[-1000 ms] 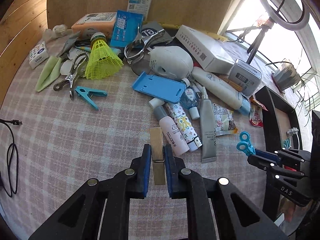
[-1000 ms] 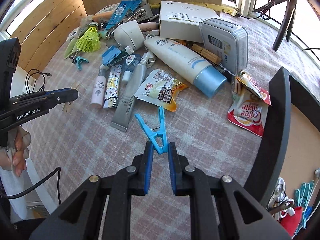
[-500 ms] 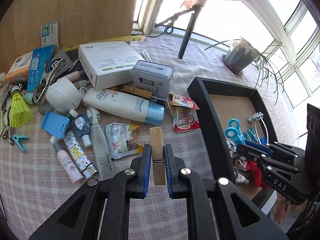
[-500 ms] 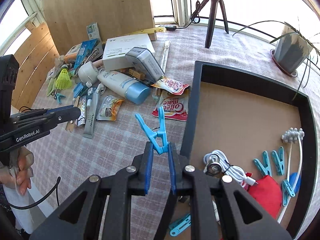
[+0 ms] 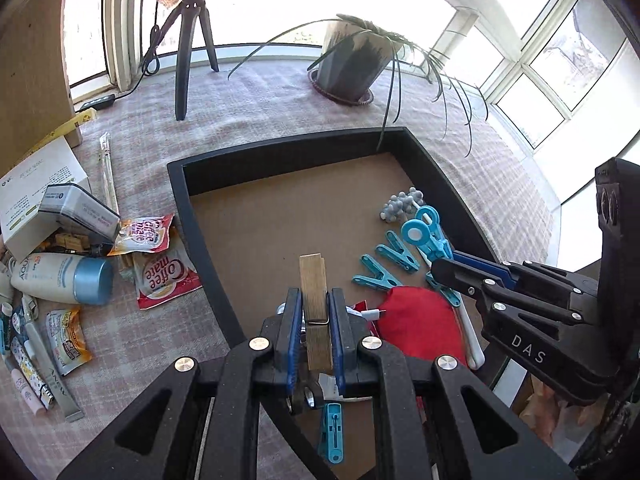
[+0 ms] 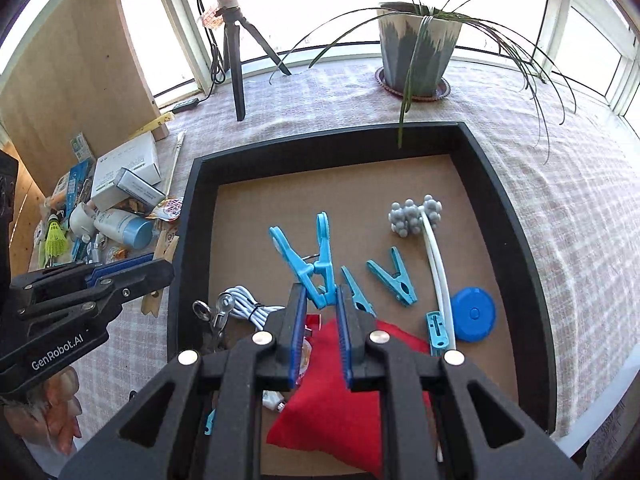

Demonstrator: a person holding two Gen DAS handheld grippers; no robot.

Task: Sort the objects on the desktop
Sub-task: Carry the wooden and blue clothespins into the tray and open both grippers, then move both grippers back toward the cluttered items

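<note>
Gripping a wooden clothespin (image 5: 316, 312) between its pads, the left gripper (image 5: 315, 320) hangs over the black tray (image 5: 188, 216). The right gripper (image 6: 320, 308) pinches a blue clothespin (image 6: 316, 264) above the tray floor, where other blue pegs (image 6: 394, 278) and a red pouch (image 6: 332, 400) lie.

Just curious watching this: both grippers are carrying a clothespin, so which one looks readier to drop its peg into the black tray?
Probably the right gripper: its blue peg hangs over the tray. The left gripper with the wooden peg sits near the tray's edge.
</note>
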